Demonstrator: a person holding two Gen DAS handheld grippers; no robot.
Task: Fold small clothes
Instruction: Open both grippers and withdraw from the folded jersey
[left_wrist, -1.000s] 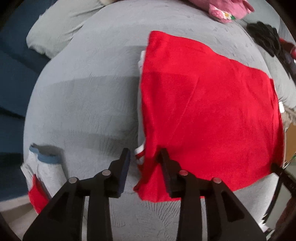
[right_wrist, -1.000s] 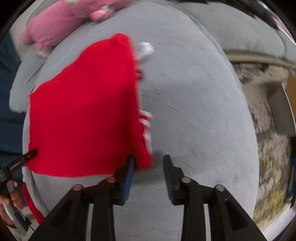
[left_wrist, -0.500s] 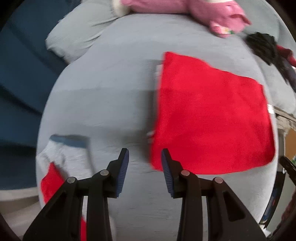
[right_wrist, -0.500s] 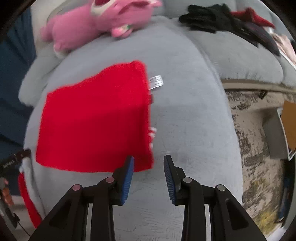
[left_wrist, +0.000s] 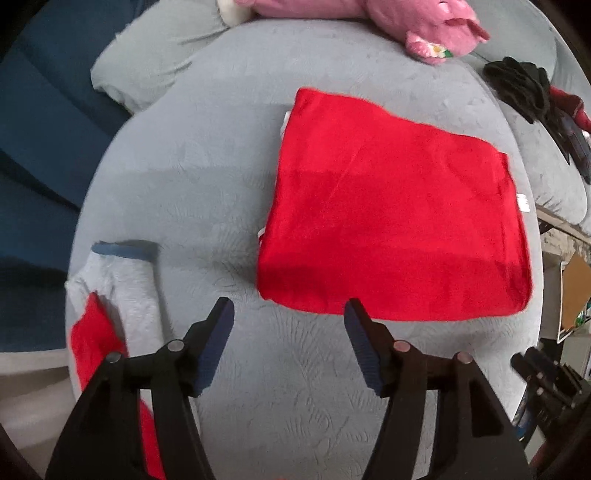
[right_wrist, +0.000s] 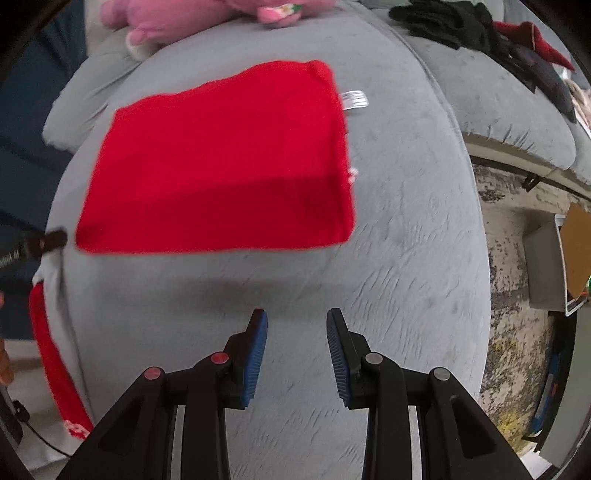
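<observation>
A red garment (left_wrist: 391, 229) (right_wrist: 225, 158) lies folded into a flat rectangle on the grey cushion (left_wrist: 207, 177) (right_wrist: 402, 229). A white label (right_wrist: 355, 99) sticks out at its right edge. My left gripper (left_wrist: 288, 314) hangs open just short of the garment's near edge, with nothing between its fingers. My right gripper (right_wrist: 296, 321) is also open and empty, well back from the garment's near right corner. A grey and red piece of clothing (left_wrist: 110, 306) with a blue cuff drapes over the cushion's left edge.
A pink plush toy (left_wrist: 369, 18) (right_wrist: 207, 18) lies at the cushion's far side. Dark clothes (left_wrist: 524, 85) (right_wrist: 465, 26) are piled on the neighbouring cushion at the far right. A speckled rug (right_wrist: 517, 295) covers the floor to the right.
Both grippers have let go of the red garment and pulled back toward me. The left one's fingers have spread wider. The garment now lies flat.
</observation>
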